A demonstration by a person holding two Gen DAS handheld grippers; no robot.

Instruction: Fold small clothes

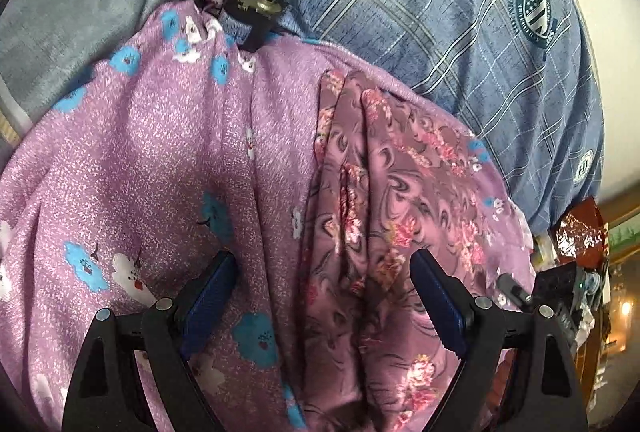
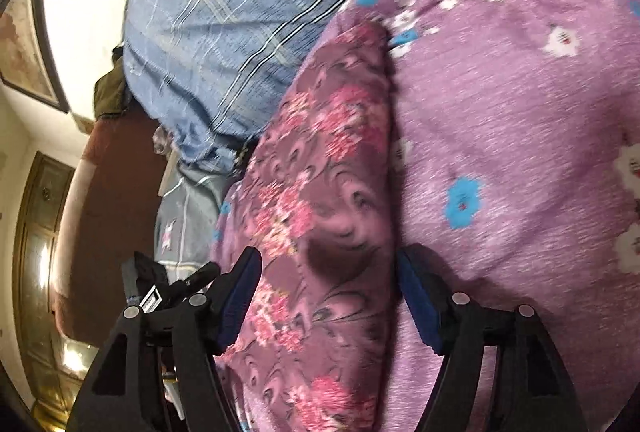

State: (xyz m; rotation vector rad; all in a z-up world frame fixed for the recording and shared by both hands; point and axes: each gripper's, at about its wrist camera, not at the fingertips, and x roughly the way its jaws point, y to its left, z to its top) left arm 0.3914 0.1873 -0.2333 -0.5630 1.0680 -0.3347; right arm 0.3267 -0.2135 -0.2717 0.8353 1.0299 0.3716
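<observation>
A lilac cloth [image 1: 160, 159] printed with blue and white flowers lies spread in front of me. On it sits a bunched mauve cloth [image 1: 384, 191] with pink blossoms. My left gripper [image 1: 324, 264] is open, its blue-padded fingers wide apart, one over the lilac cloth and one at the mauve cloth's edge. In the right wrist view the mauve cloth [image 2: 320, 191] runs between the fingers of my right gripper [image 2: 328, 260], which stands open without pinching it. The lilac cloth [image 2: 500, 111] fills the right side there.
A person in a blue plaid shirt [image 1: 440, 11] stands close behind the cloths. A grey cloth [image 1: 88, 3] lies at upper left, with a dark metal clip [image 1: 252, 7] beside it. A brown rounded seat [image 2: 108, 199], a wooden door [image 2: 36, 252] and a framed picture [image 2: 28, 43] are at the left.
</observation>
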